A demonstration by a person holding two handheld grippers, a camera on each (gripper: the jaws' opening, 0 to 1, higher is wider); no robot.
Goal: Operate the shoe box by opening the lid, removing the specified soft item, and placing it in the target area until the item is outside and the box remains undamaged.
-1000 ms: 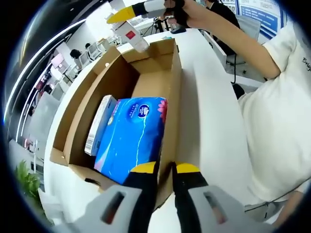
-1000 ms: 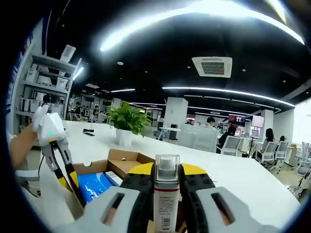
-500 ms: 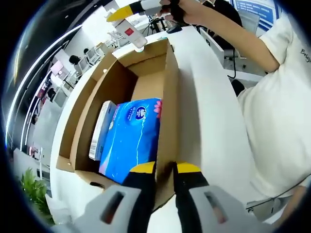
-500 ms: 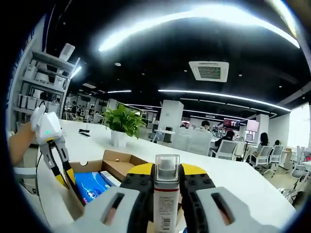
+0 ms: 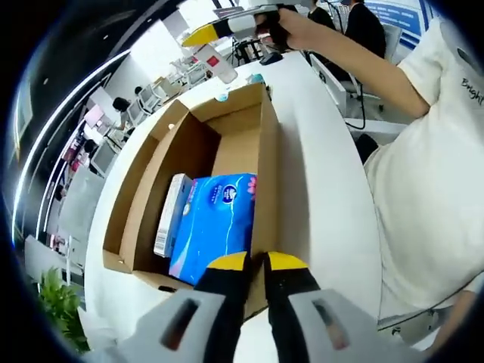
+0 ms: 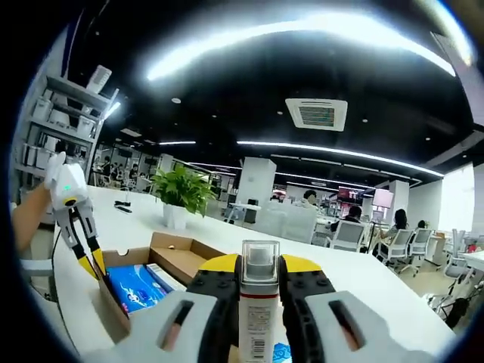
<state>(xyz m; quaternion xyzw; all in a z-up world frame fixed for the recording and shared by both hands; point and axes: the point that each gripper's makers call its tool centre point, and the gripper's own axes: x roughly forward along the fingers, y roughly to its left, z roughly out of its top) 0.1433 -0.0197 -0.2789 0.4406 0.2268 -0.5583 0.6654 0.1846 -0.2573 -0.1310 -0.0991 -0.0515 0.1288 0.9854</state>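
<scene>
1. Since a second ago, the white tube clamped between my right gripper jaws has climbed: beneath it the shoe box looks smaller and lower than it did, and from my left gripper view the tube hangs beyond the box's far end, clear of the cardboard.
2. Whether this tube is the soft item asked for, I cannot tell; I judge the removal done and the carry to the target area under way.
3. Inside the box, ahead of my left jaws, lies a blue tissue pack, with a slim white carton just beside it, away from the pinched wall.
4. My left gripper is shut on the box's near wall, which runs straight away from the tips, holding the box down on the white table.
5. That grip has not changed, so the box stays put and looks undamaged.
6. Past the box, a potted plant stands on the table.
</scene>
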